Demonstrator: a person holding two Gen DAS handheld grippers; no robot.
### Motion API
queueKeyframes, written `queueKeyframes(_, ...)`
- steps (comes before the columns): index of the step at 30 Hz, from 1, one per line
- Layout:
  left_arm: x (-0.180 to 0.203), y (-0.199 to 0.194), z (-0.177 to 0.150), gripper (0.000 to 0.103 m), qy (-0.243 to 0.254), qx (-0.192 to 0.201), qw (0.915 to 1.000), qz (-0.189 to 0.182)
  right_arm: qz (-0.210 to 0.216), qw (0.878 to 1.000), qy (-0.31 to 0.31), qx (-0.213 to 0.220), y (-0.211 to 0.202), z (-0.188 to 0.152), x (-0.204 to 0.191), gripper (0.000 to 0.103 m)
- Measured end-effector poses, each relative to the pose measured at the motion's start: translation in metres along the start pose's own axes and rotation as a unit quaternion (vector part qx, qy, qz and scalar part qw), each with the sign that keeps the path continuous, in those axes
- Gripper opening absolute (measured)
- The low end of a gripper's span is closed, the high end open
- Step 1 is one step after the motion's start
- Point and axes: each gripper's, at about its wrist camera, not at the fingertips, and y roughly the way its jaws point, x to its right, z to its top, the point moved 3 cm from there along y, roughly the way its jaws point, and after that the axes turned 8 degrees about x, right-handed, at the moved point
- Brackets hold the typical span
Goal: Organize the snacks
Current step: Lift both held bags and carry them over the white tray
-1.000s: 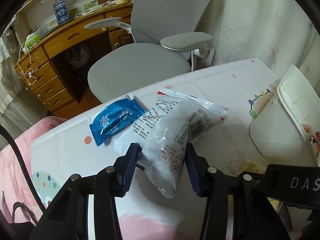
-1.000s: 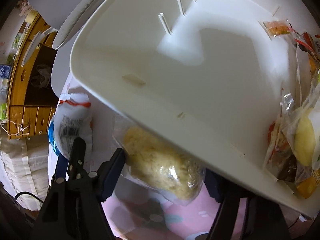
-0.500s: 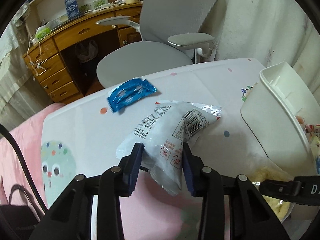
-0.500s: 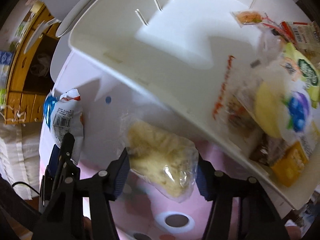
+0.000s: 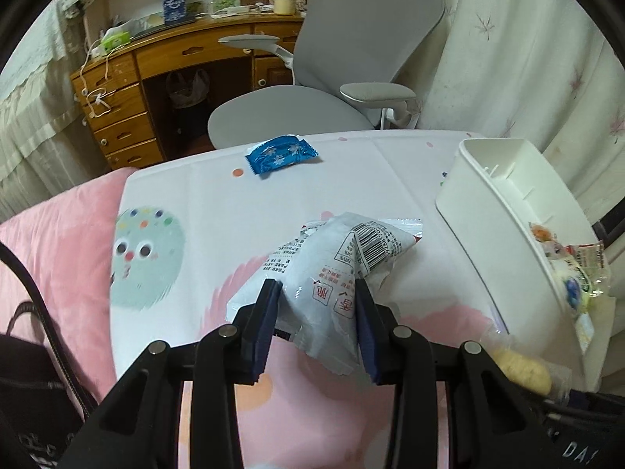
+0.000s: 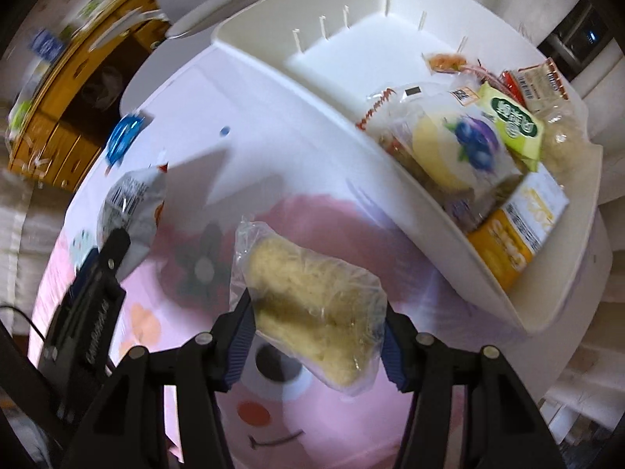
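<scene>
We grip 2 light, soft packets: left gripper (image 5: 317, 326) pinches the pouch (image 5: 332, 269) mid-frame; right gripper (image 6: 318, 342) clamps the crushable bun (image 6: 308, 305), lower centre.

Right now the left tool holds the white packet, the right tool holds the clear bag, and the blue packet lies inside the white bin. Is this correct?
Not quite. The blue packet lies on the table, outside the white bin, as the left wrist view shows. The rest is correct.

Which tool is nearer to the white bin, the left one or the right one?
Right. The right tool, gripping a clear bag, is close beside the bin. The left tool, gripping a white packet, is farther out over the table.
</scene>
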Motion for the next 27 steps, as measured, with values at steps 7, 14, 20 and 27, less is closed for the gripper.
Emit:
queueKeyframes(7,0.004,-0.046,-0.011,0.036,-0.007,0.014,0.9999,-0.004,0.015,1.0,-0.021,0.007,-0.029,-0.021,0.041,0.055)
queueKeyframes(14,0.013,-0.086,-0.019,0.036,-0.017,0.024,0.9996,-0.002,0.036,0.999,-0.022,0.024,-0.063,-0.029,0.071,0.055)
queueKeyframes(20,0.029,-0.106,-0.025,0.036,-0.023,0.016,0.9996,-0.01,0.067,0.996,-0.036,0.044,-0.083,-0.026,0.085,0.055)
queueKeyframes(27,0.05,-0.128,-0.025,0.036,-0.083,0.011,0.9964,0.012,0.104,0.985,-0.119,0.069,-0.104,-0.011,0.089,0.056)
